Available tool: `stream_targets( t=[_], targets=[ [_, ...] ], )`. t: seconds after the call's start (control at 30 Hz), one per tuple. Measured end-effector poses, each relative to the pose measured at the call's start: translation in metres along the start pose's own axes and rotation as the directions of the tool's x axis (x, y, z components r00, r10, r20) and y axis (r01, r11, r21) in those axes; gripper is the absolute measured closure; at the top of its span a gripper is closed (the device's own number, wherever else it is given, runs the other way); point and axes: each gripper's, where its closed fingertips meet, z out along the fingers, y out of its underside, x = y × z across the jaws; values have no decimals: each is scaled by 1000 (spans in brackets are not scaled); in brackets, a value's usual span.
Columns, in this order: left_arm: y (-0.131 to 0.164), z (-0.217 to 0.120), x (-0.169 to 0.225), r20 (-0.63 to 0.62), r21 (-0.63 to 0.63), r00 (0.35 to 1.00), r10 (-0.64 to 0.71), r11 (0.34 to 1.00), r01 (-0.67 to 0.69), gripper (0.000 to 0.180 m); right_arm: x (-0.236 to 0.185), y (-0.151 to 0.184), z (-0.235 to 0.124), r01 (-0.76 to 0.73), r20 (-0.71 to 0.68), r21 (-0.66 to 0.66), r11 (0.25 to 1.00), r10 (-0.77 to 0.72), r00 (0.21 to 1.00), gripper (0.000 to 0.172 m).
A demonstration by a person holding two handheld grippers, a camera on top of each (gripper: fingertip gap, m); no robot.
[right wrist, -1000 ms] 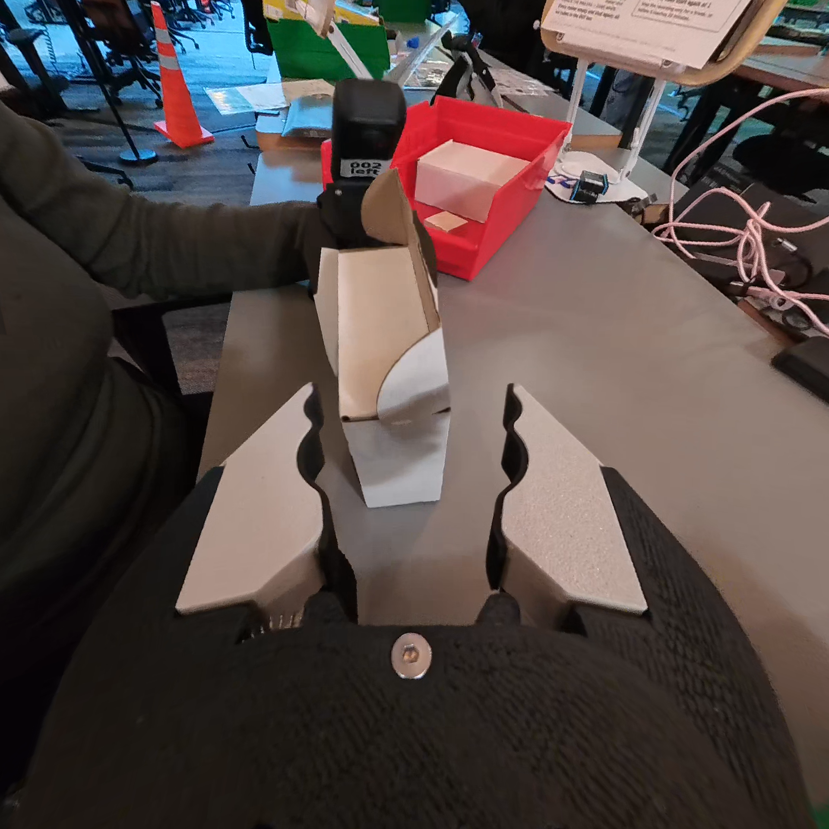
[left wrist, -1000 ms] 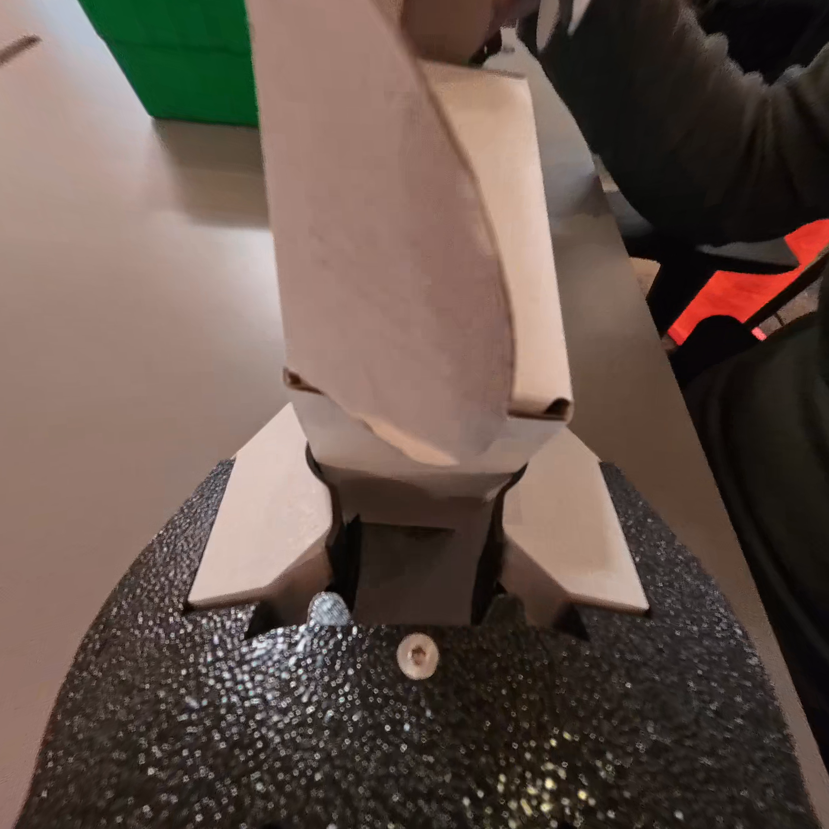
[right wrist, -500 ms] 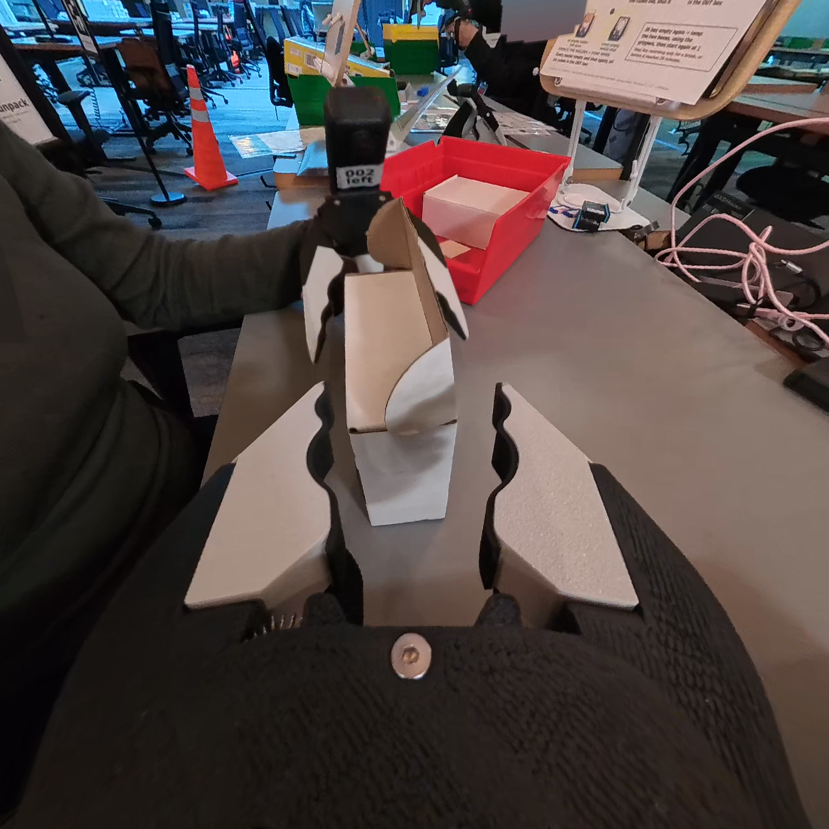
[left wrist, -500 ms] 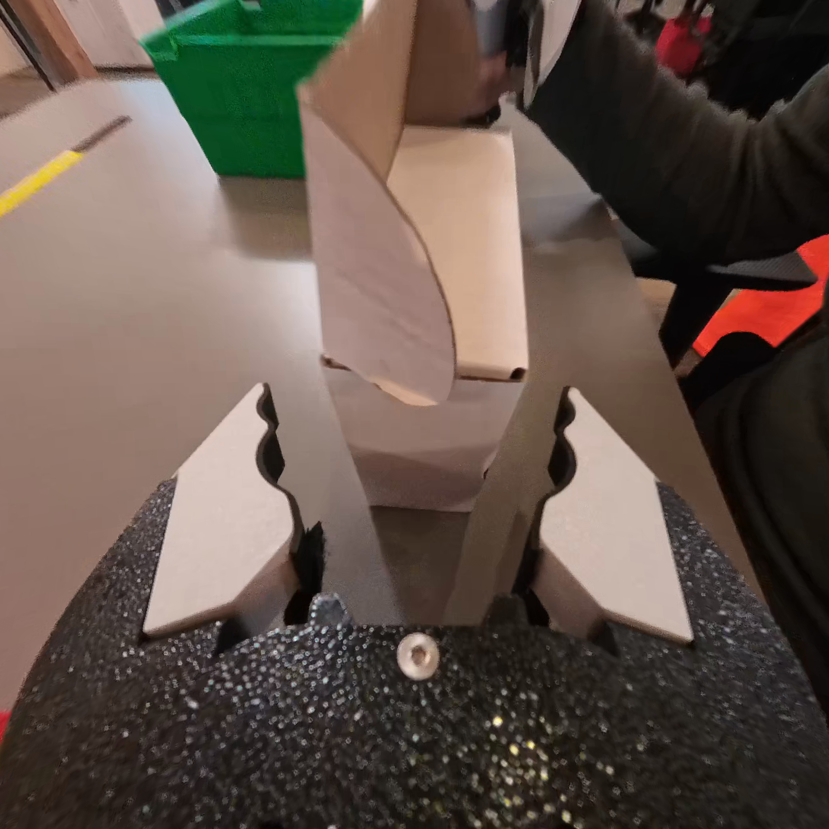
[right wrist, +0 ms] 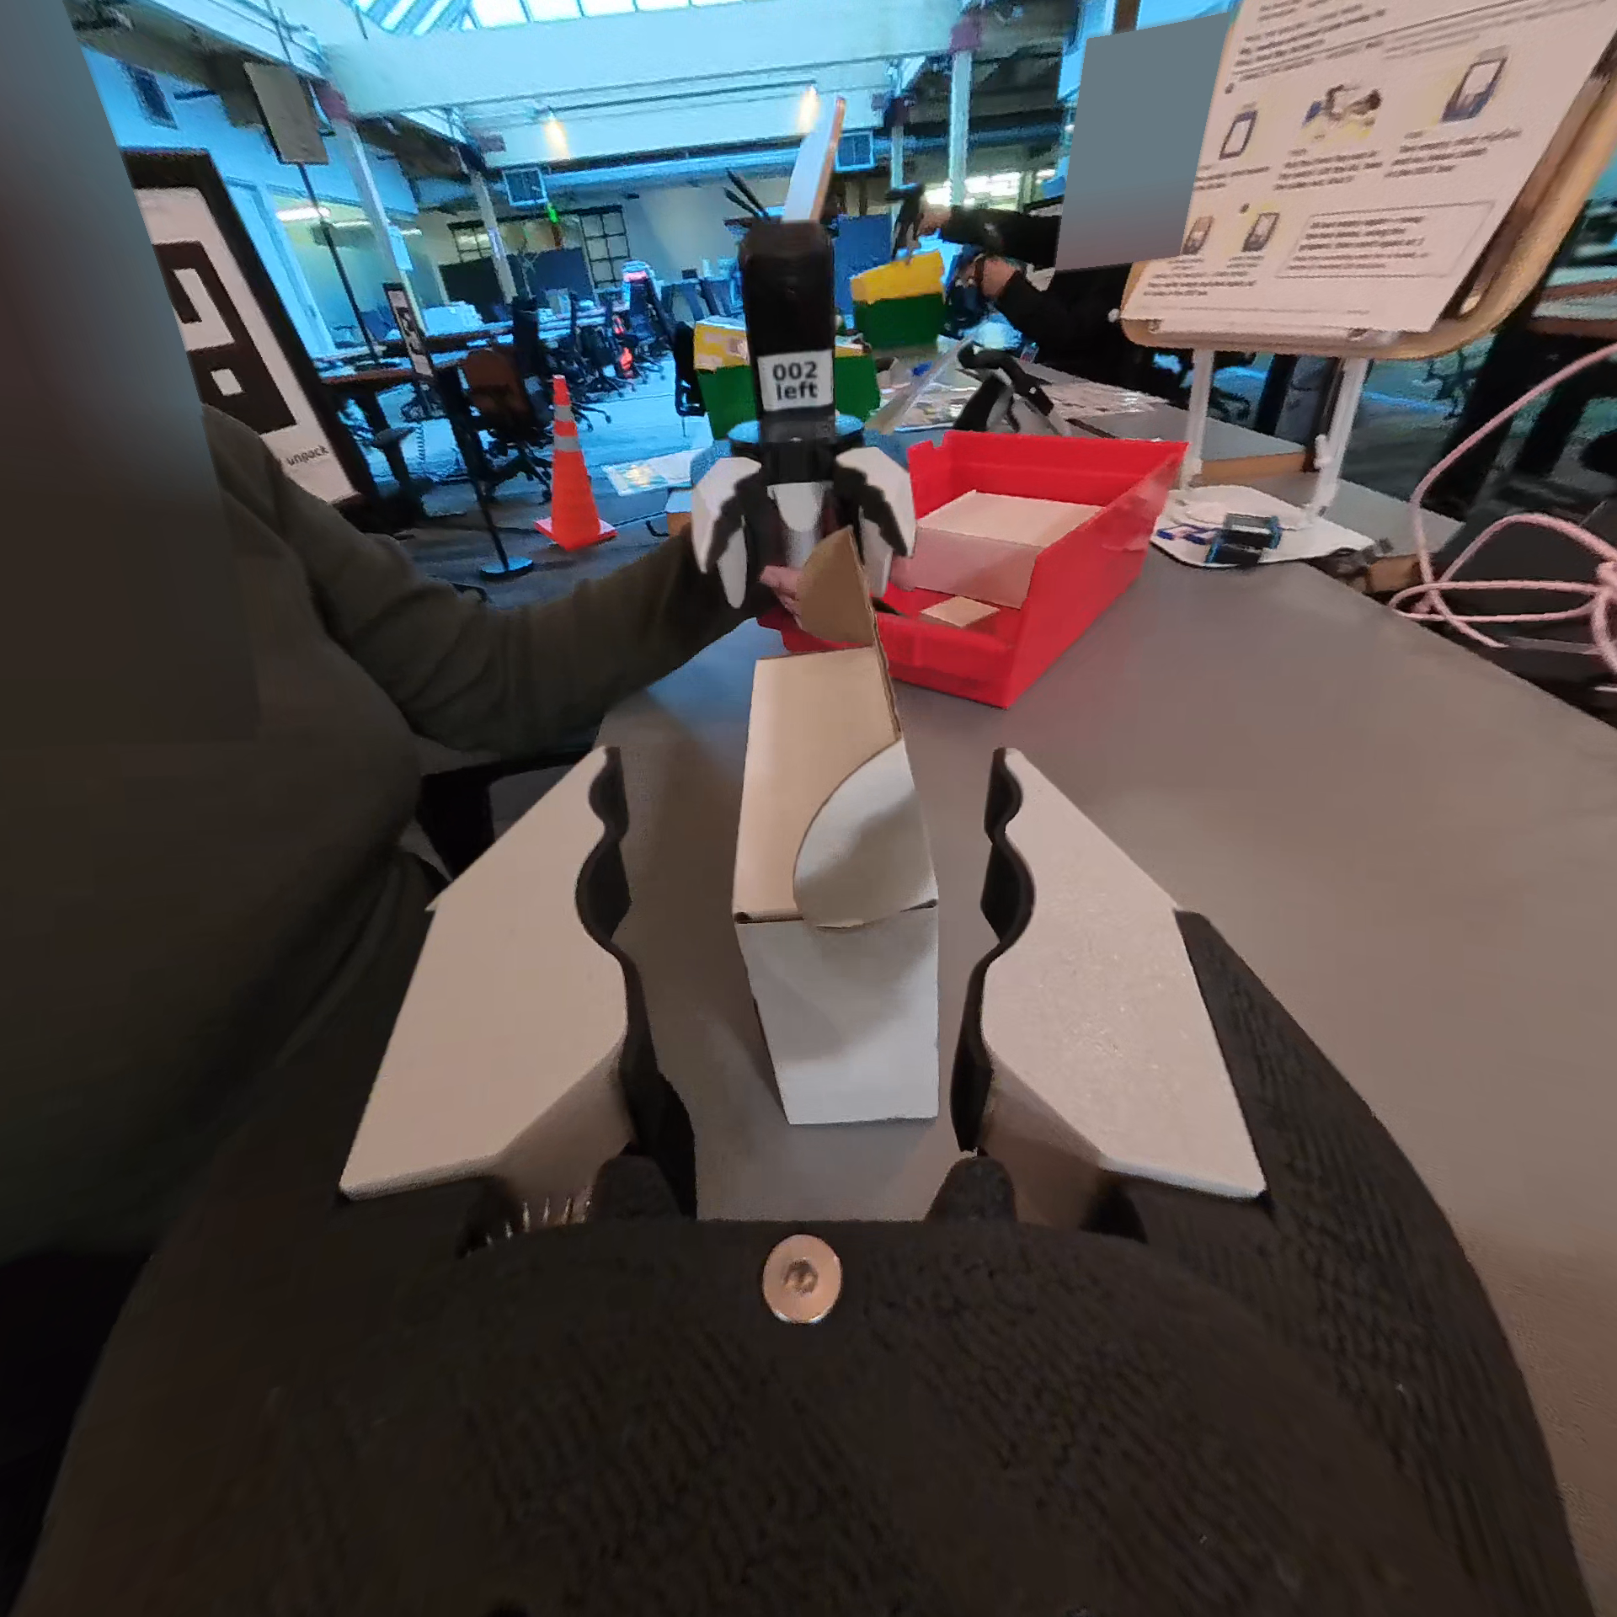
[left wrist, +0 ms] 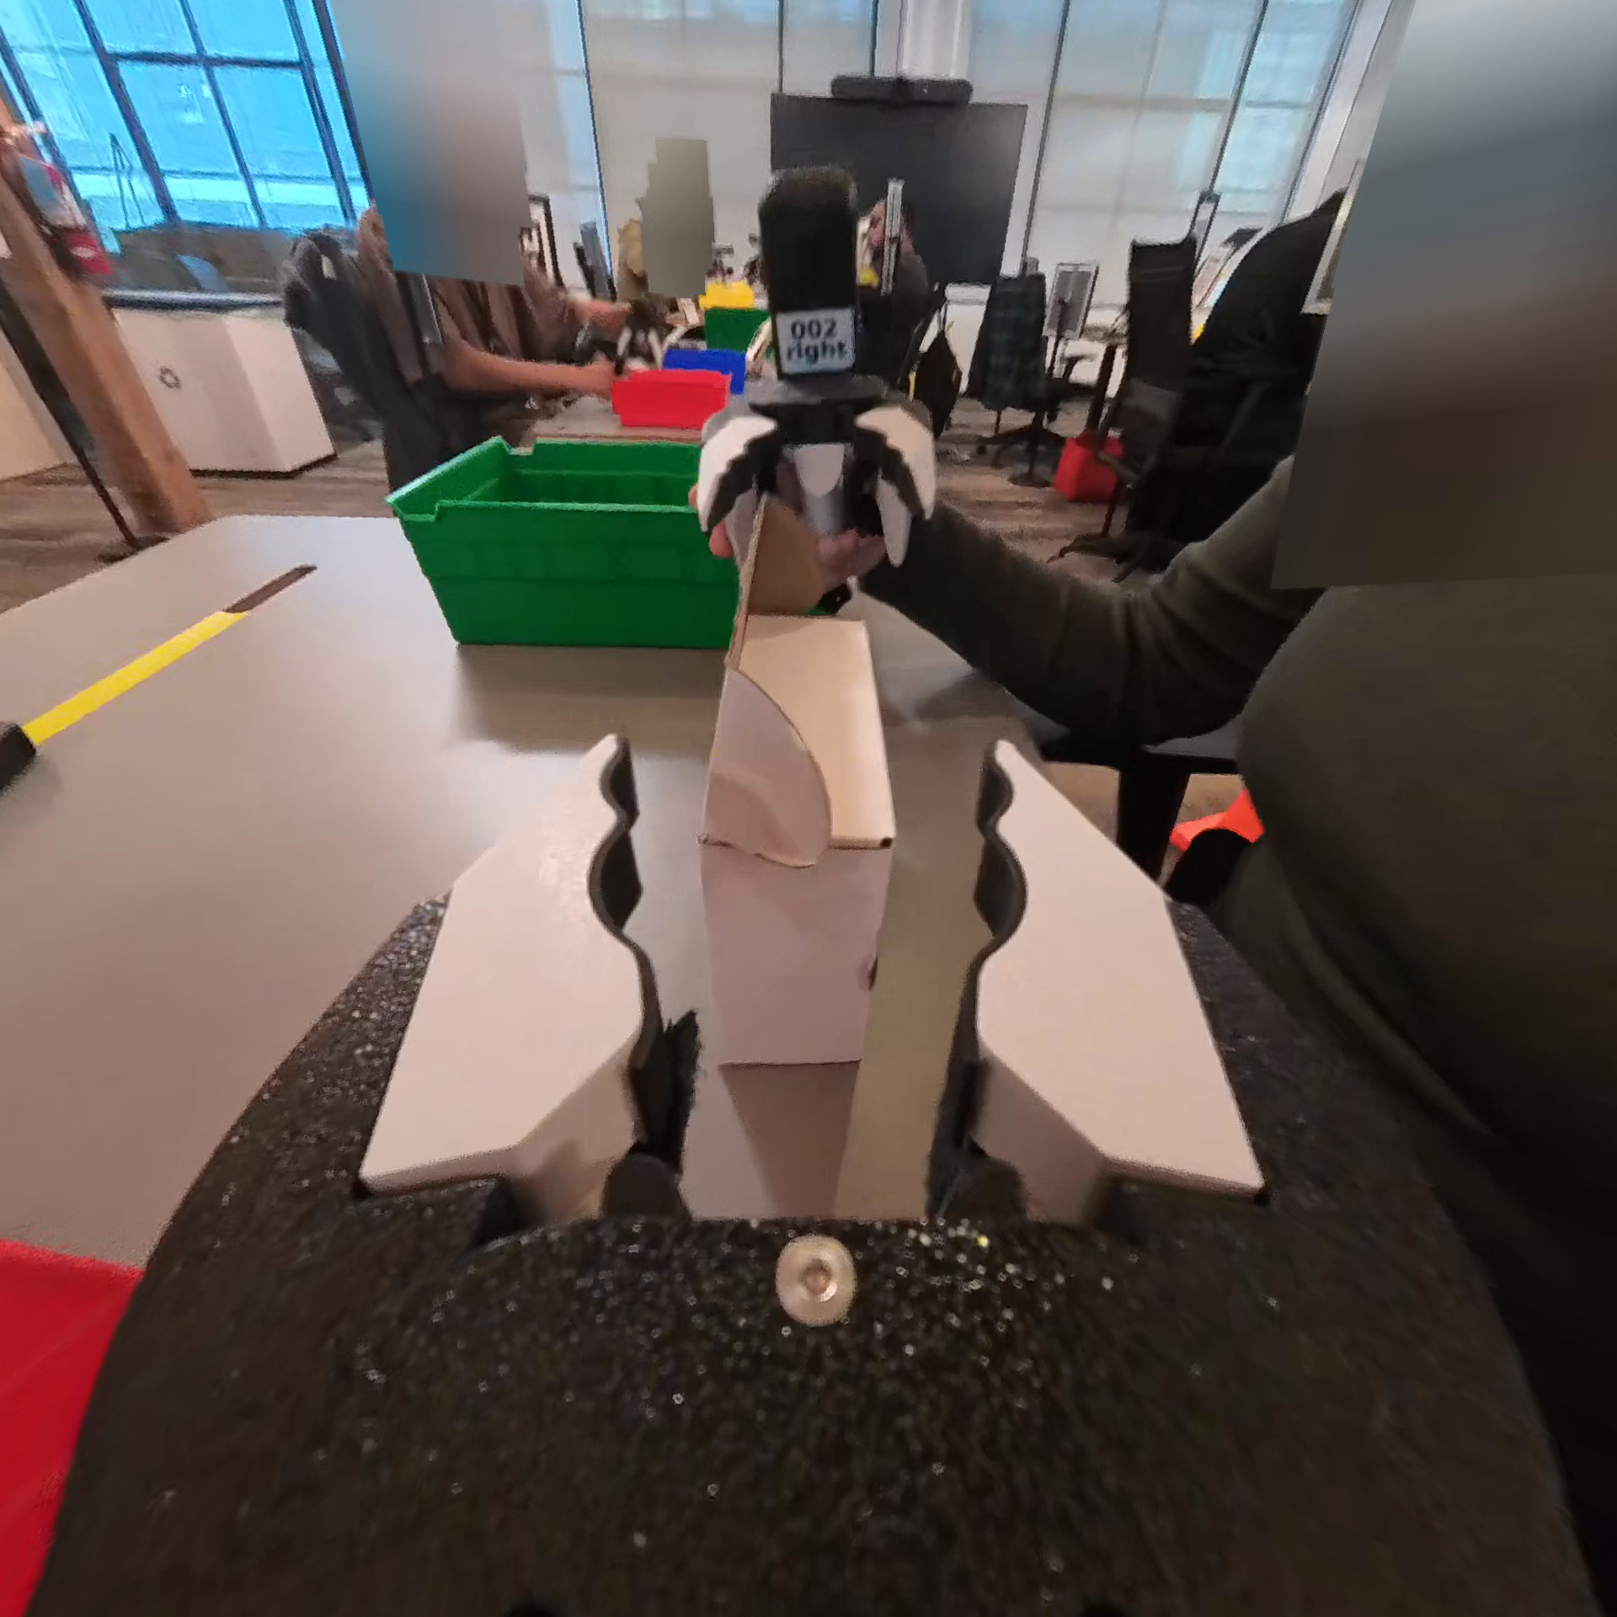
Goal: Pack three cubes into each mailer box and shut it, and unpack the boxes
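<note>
Standing on the grey table, the white mailer box sits between two facing grippers, its lid up and a rounded side flap loose.

Left to right in the left wrist view: a green bin far left, then the box, then a dark sleeve reaching in from the right.

Left gripper: jaws wide, box between the fingers, neither pad touching. Right gripper: likewise wide and clear of the box. Likely both are squared up to the short ends so the flaps can be worked; whether cubes are inside I cannot tell, as the lid blocks the interior.

A red bin with another white box lies beyond, far right in the right wrist view.

Change from a second ago: the left gripper was clamped on the box's end; it has since let go and backed off. The right gripper kept its place, open.
</note>
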Motion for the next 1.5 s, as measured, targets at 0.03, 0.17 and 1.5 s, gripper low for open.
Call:
stream_targets(
  t=[0.03, 0.17, 1.5],
  targets=[
    [5, 2, -3, 15, -30, 1000, 5, 1000, -4, 108, 1, 2, 1, -7, 1, -9, 1000, 7, 1000, 91],
    [10, -1, -6, 47, -52, 998, 43, 998, -41, 120, 7, 5, 0, 15, -34, -24, 1000, -16, 999, 97],
    [5, 24, -22, 286, 25, 957, -51, 999, 45, 151, 24, 15, 12, -74, -152, -85, 994, 61, 987, 142]
  ],
)
